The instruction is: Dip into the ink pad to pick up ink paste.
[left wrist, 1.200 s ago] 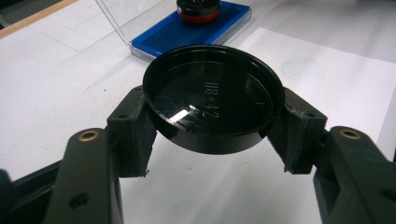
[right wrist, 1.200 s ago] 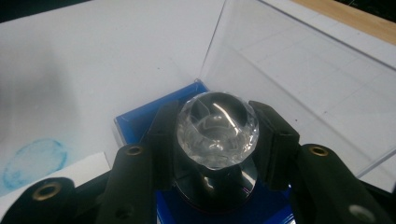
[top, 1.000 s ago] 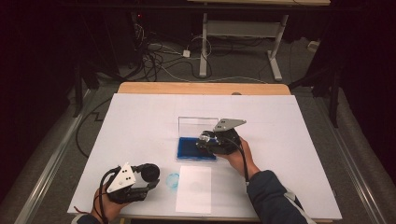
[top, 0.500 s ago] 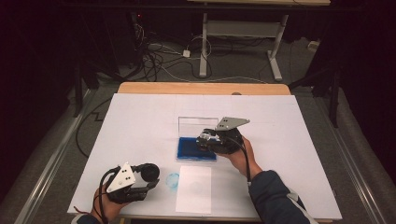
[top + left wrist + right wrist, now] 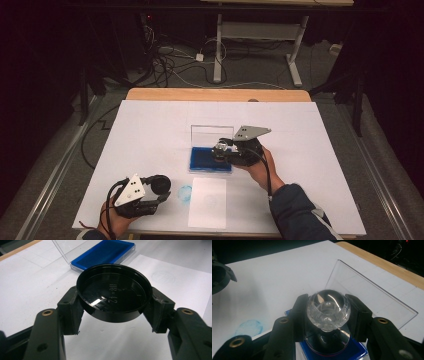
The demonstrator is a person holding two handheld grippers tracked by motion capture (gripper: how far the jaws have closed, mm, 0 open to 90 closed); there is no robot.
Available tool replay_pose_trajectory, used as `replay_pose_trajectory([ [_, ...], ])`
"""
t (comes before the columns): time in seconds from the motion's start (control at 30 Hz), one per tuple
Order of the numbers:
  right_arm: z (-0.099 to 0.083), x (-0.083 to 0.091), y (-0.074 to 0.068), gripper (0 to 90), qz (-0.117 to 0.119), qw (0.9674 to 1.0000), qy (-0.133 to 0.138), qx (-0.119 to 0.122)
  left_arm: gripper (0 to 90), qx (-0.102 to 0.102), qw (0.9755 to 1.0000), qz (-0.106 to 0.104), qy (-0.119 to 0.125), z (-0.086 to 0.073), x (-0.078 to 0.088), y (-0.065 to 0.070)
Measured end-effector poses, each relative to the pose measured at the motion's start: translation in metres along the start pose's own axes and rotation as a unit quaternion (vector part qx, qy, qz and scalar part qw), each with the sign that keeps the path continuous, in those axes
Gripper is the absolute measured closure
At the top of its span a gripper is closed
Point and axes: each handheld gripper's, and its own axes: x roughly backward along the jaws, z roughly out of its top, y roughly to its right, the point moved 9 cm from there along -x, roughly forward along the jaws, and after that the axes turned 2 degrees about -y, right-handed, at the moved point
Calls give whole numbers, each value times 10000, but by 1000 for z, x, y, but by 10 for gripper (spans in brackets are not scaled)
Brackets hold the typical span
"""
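My right gripper is shut on the clear faceted knob of a round stamp. The stamp's dark base rests on the blue ink pad at the table's middle. The pad's clear lid stands open behind it. At the front left, my left gripper is shut on a black round cap, held hollow side up just above the table. A white sheet of paper bearing a faint round imprint lies between the two hands.
A round blue smudge marks the white table cover just left of the paper. The wooden table edge runs along the back. Cables and desk legs sit on the floor beyond.
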Motion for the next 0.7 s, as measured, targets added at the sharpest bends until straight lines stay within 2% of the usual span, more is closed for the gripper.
replay_pose_trajectory([
  [0.7,0,16,-27,570,286,9993,148,194,367,-8,10000,-6,-17,0,-1,1],
])
